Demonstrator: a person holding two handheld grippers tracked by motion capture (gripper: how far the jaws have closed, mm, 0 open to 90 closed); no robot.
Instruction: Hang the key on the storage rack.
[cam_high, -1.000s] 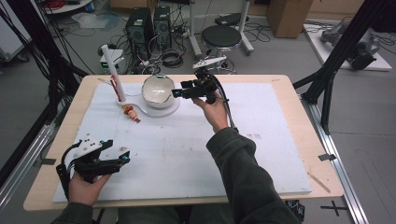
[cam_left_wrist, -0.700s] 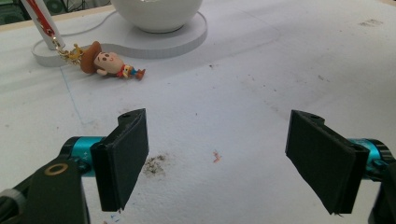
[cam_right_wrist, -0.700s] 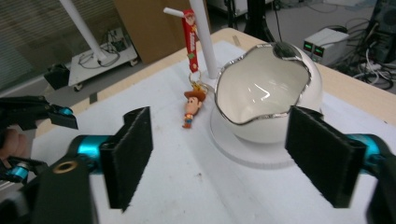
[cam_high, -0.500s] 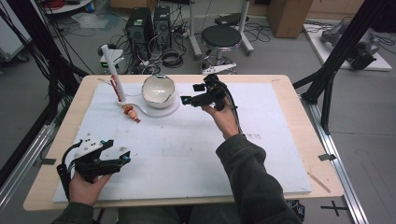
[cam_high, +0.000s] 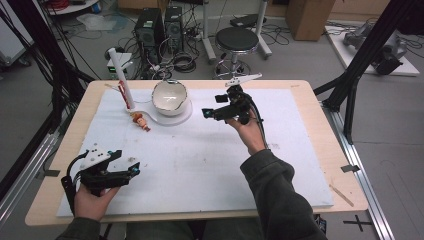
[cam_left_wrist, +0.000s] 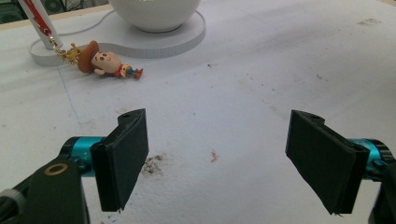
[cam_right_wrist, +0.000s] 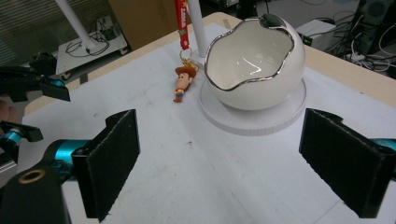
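R claw (cam_high: 207, 114) has its jaws spread wide w/ nothing btwn them; they've just been opening, and its own view shows bare mat btwn the pads. The eggshell bowl (cam_right_wrist: 254, 74) sits just ahead of that claw, a bit twd its right-jaw side, apart from both pads, on a white round base (cam_right_wrist: 252, 122). L claw (cam_high: 132, 170) is also wide open & empty, hovering low over the mat well apart from the bowl, which is far ahead of it and off twd its left jaw. Main risk, as a judgement: the bowl looks glossy, round & thin at its jagged silver rim, so if the R claw goes back in low, a pad could knock the wall and slide or tip it off the base. A pinch on the rim alone could slip or chip it. The cowboy keyring figure (cam_right_wrist: 182, 83) lies ahead-left of the R claw beside the base, clipped to a red strap on the white post (cam_high: 122, 80). A wide sweep could snag it & drag the post. Bowl's mouth faces up, leaning somewhat twd the R claw. It's near-round, so the long axis is weak, running approx from base up thru the mouth
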